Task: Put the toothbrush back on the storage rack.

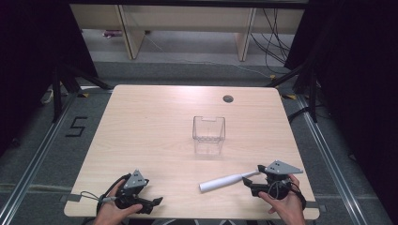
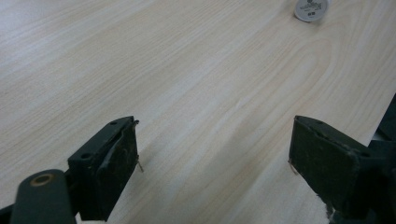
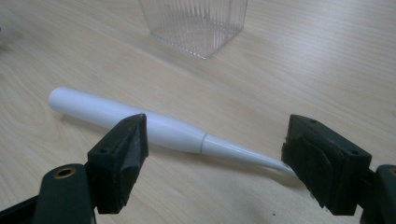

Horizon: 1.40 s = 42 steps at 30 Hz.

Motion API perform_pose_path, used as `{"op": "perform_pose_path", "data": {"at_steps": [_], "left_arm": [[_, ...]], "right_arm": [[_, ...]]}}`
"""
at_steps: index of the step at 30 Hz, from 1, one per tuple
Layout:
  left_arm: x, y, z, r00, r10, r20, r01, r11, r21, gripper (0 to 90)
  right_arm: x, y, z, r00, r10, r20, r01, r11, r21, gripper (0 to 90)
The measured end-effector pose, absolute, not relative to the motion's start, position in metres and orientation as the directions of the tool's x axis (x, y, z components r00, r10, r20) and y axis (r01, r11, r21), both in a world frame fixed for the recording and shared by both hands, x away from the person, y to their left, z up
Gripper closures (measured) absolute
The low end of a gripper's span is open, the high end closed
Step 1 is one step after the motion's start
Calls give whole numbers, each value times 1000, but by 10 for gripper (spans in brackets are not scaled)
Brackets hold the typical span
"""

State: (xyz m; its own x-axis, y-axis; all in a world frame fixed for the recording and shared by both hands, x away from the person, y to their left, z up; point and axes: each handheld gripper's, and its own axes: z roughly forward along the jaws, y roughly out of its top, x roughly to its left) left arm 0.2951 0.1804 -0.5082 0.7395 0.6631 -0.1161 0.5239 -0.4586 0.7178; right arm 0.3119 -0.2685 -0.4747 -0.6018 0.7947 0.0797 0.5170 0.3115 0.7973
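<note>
Pale wood table [image 1: 155, 122]. Right gripper [image 3: 212, 154] wide, astride white toothbrush handle [image 3: 126, 121] near clear container [image 1: 209, 129]; best closed mid-handle. Left gripper [image 2: 212, 158] wide, empty.

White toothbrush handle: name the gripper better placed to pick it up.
Right. The right gripper has its open jaws astride the white toothbrush handle; the left gripper sits apart over bare table.
</note>
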Motion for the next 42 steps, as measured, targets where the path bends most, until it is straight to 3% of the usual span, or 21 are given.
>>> {"op": "perform_pose_path", "data": {"at_steps": [21,42], "left_arm": [[295,181,-508,739,663,-116,525,-460,716,149],[296,181,-508,743,661,-101,521,-477,708,149]], "right_arm": [[324,-234,-470,-641,763,87,522,350,778,250],[336,-189,-474,-737,674,56,467,447,763,319]]}}
